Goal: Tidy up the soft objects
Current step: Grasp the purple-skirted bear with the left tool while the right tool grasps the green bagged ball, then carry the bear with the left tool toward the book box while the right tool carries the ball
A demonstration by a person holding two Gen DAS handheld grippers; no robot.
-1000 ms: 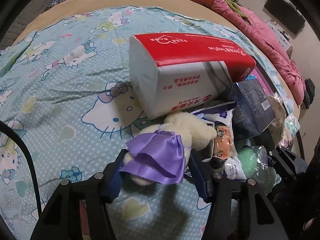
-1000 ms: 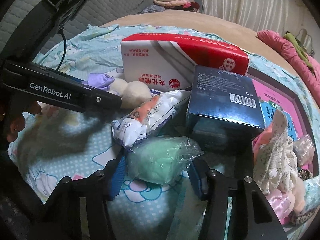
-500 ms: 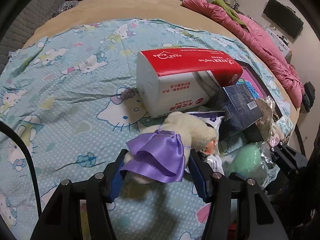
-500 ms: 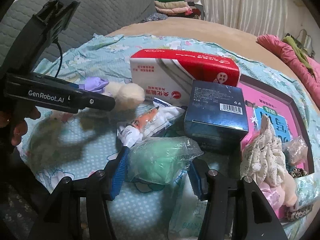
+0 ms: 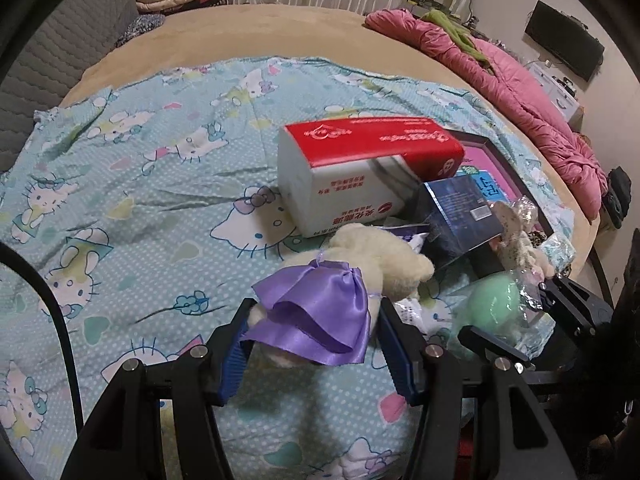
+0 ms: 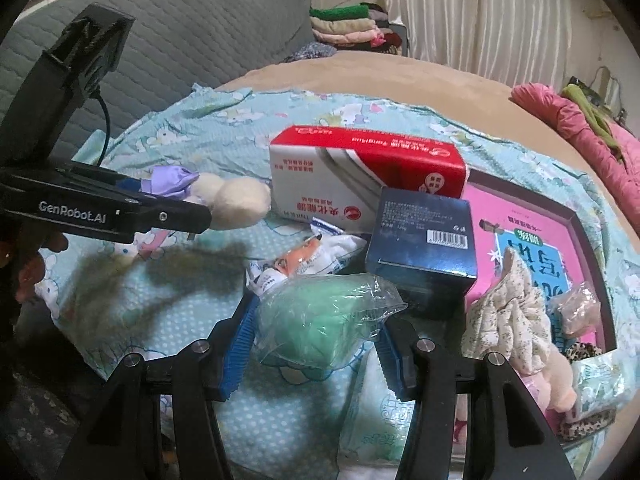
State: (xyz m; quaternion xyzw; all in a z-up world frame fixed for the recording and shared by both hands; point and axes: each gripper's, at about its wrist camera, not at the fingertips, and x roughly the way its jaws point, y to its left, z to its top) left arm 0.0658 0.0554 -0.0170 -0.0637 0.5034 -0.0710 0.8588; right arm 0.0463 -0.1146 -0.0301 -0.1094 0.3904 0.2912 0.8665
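Note:
My left gripper (image 5: 314, 338) is shut on a cream plush toy in a purple satin dress (image 5: 320, 312), held clear above the blue cartoon bedsheet (image 5: 140, 200). The right wrist view shows the same plush toy (image 6: 236, 200) sticking out of the left gripper (image 6: 176, 200) at the left. My right gripper (image 6: 316, 332) is shut on a green soft ball wrapped in clear plastic (image 6: 320, 316), also lifted; the ball (image 5: 494, 306) shows at the right of the left wrist view.
A red and white tissue pack (image 5: 360, 168), a dark blue box (image 6: 424, 240), a white snack packet (image 6: 304, 256) and a pink book (image 6: 532, 240) lie on the sheet. A floral cloth toy (image 6: 508, 320) and small bagged items sit right. A pink quilt (image 5: 520, 92) lines the far edge.
Both grippers have risen with their loads, the plush toy and the green ball. The items on the sheet look smaller and farther below.

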